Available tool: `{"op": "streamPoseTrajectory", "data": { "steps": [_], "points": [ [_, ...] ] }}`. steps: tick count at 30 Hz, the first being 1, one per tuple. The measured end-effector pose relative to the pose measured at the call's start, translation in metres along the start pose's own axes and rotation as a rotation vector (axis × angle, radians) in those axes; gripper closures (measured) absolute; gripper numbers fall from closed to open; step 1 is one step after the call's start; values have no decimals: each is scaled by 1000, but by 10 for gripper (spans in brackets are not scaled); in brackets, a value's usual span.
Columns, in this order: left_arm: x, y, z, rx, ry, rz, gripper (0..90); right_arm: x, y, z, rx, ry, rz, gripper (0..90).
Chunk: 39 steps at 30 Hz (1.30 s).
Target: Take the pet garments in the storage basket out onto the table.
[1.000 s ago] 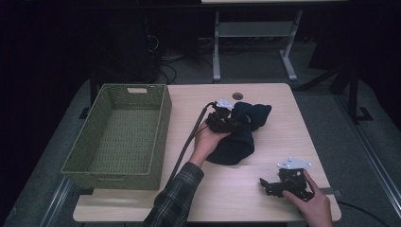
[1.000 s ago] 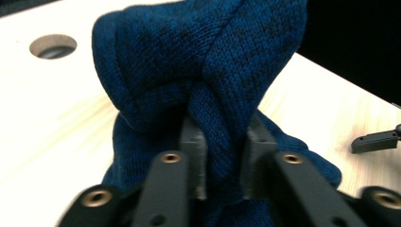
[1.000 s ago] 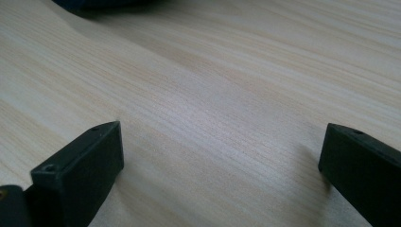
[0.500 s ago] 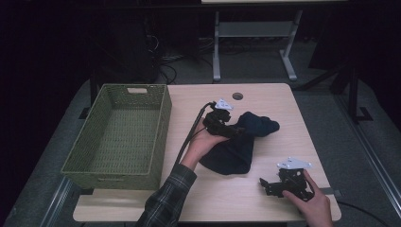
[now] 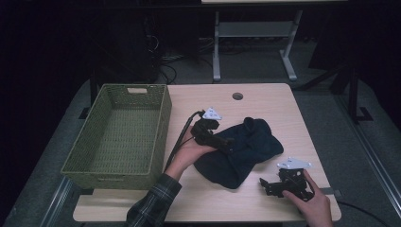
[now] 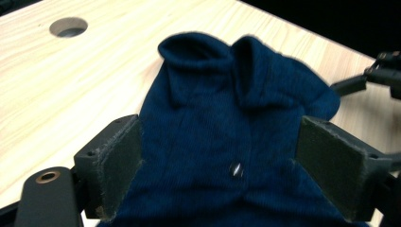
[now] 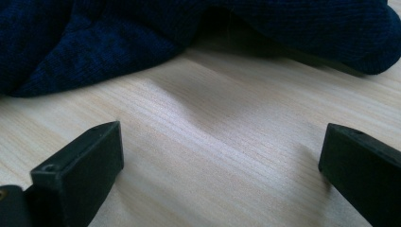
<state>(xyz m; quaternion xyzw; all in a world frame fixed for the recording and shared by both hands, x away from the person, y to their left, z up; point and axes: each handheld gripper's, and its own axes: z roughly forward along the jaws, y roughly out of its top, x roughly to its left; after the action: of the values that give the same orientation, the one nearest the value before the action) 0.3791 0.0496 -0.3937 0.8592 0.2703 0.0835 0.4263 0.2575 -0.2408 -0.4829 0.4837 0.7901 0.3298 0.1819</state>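
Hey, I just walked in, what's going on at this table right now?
A person is working a dark blue garment on a wooden table with two handheld grippers. The left gripper sits open over the garment, jaws either side of its buttoned front. The right gripper rests open on bare wood just short of the cloth. A green woven basket stands empty alongside.

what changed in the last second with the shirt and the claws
The left claw drew back toward the person over the dark blue shirt, and the shirt spread out wider and lower on the table. Its jaws are open astride the shirt. The right claw and the basket stayed put.
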Motion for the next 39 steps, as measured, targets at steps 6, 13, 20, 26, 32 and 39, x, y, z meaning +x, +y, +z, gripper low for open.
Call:
{"op": "streamPoseTrajectory", "data": {
  "steps": [6, 13, 20, 26, 32, 39],
  "points": [
    [-2, -14, -14, -9, 32, 2, 135, 0, 0, 0, 0, 1, -1, 4],
    [-11, -32, -28, 7, 40, 13, 135, 0, 0, 0, 0, 1, -1, 5],
    [-22, -53, -40, -9, 56, 8, 136, -1, 0, 0, 0, 2, -7, 5],
    [-29, -75, -43, -1, 82, 9, 136, -1, 0, 0, 0, 2, -8, 5],
    [-38, -95, -48, 15, 98, 20, 136, -1, 0, 0, 0, 3, -9, 5],
    [-44, -117, -47, 61, 100, 14, 137, -1, 0, 0, 0, 3, -10, 4]
  ]
}}
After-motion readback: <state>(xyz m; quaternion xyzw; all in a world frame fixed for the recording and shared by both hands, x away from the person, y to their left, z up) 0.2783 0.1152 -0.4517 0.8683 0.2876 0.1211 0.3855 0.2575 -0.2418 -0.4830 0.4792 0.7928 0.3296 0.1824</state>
